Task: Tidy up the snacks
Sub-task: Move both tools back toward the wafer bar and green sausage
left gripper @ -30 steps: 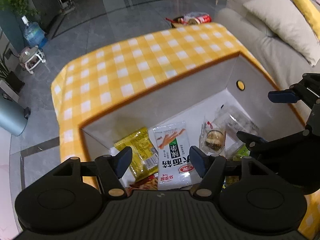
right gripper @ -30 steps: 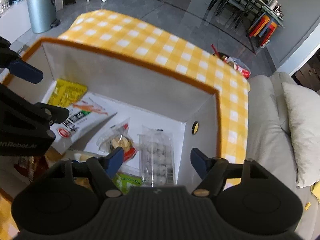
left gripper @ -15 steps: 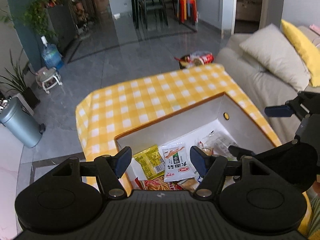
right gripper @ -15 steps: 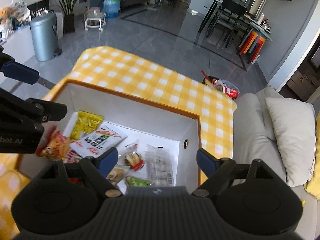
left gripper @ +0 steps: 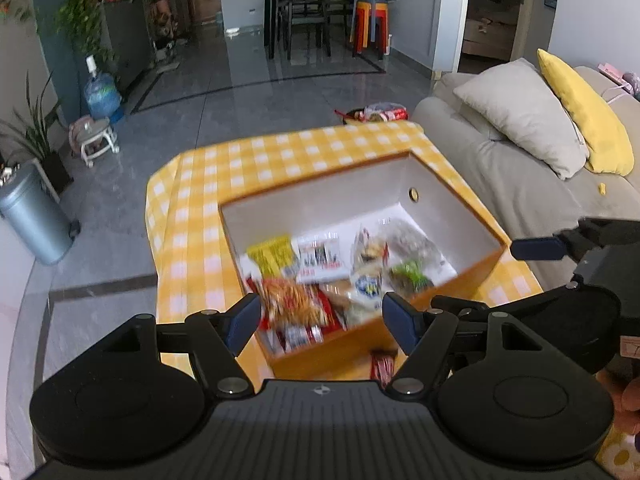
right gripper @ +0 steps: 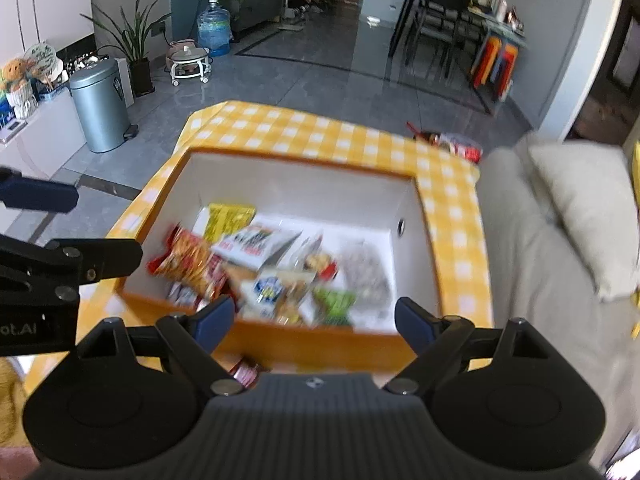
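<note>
An orange box with white inside walls (left gripper: pixel 328 196) (right gripper: pixel 304 188) stands on a table with a yellow checked cloth (left gripper: pixel 256 156) (right gripper: pixel 304 132). It holds several snack packets: a yellow one (left gripper: pixel 272 254) (right gripper: pixel 228 218), a white one (left gripper: pixel 322 258) (right gripper: pixel 256 242), an orange-red chip bag (left gripper: pixel 292 300) (right gripper: pixel 186 258) and a green one (left gripper: pixel 410 272) (right gripper: pixel 334 300). A red packet (left gripper: pixel 382 364) (right gripper: pixel 244 372) lies on the cloth in front of the box. My left gripper (left gripper: pixel 320 320) and right gripper (right gripper: pixel 314 318) are open and empty, held above the box's near edge.
A grey sofa with a beige pillow (left gripper: pixel 520 116) (right gripper: pixel 580 208) and a yellow pillow (left gripper: pixel 584 112) is to the right. A metal bin (left gripper: pixel 32 220) (right gripper: pixel 100 108), a water jug (left gripper: pixel 102 94) (right gripper: pixel 214 28) and a dining table with chairs (left gripper: pixel 316 8) stand on the floor. More snacks (left gripper: pixel 384 112) (right gripper: pixel 452 144) lie beyond the table.
Both grippers have pulled up and back from inside the box, so the whole box and the room now show. Both stay open and empty.
</note>
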Tool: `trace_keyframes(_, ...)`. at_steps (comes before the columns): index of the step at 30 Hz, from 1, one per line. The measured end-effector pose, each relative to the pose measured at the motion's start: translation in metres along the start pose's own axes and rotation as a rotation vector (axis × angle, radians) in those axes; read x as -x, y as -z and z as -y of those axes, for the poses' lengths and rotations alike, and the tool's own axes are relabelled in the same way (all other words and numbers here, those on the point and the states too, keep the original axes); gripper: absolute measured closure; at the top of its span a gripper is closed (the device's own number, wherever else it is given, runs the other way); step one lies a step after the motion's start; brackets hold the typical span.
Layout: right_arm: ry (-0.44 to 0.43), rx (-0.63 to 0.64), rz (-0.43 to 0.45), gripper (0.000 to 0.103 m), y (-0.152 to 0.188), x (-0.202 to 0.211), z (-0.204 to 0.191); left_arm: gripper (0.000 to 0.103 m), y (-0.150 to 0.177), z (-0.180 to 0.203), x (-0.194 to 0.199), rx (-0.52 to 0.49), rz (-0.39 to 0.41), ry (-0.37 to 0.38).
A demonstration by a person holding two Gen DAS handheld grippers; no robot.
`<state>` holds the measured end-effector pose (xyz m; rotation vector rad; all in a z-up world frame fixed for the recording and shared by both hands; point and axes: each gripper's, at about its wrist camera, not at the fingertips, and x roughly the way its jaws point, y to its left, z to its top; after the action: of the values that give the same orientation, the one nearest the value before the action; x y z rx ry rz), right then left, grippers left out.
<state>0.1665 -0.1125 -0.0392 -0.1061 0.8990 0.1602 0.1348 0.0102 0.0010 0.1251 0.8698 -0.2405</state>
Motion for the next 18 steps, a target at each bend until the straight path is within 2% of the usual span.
trace_keyframes(13,-0.037,-0.196,-0.165,0.025,0.095,-0.029,-0.004,0.021,0.063,0.005,-0.02,0.021,-0.115,-0.009)
trace_keyframes(17,-0.052,-0.252,-0.249,0.031,0.114,-0.047,-0.007,0.021,0.069,0.007,-0.023,0.014,-0.129,-0.016)
trace_keyframes(18,-0.061,-0.271,-0.268,0.036,0.117,-0.051,-0.008,0.021,0.07,0.007,-0.024,0.015,-0.132,-0.019)
